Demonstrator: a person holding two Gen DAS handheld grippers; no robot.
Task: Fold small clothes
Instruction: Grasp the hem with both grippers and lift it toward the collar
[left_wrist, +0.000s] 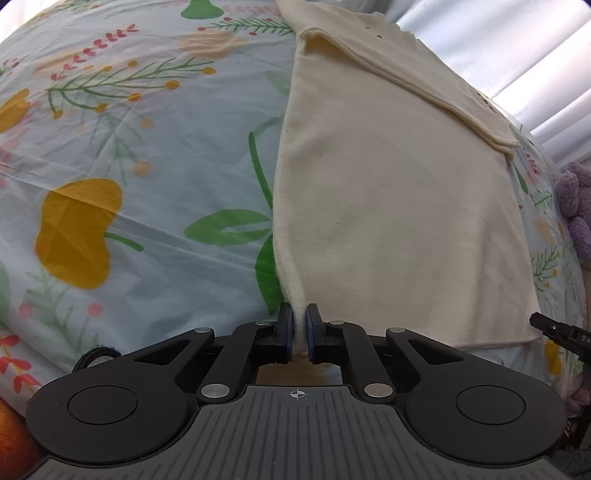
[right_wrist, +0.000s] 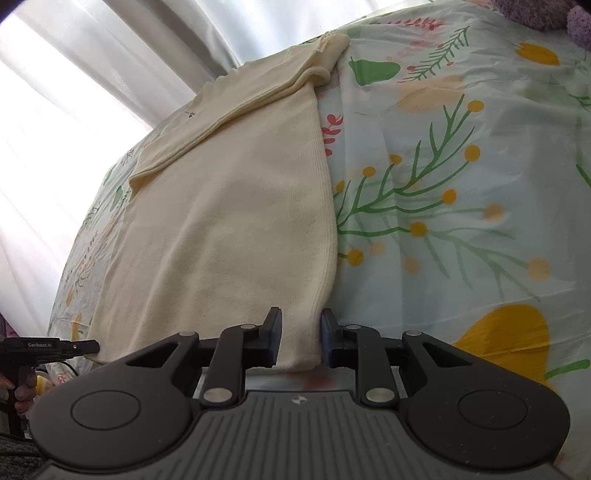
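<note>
1. The cream garment (left_wrist: 388, 206) is a pale, soft knit cloth with a fine ribbed band along one long edge.
2. It lies spread mostly flat, its length running away from both cameras.
3. At its far end a sleeve (right_wrist: 236, 107) is folded back diagonally across the body, its doubled edge forming a raised ridge.
4. Both near corners are lifted slightly and bunched; one near corner is pinched thin, the other (right_wrist: 301, 343) hangs as a looser, thicker fold.
</note>
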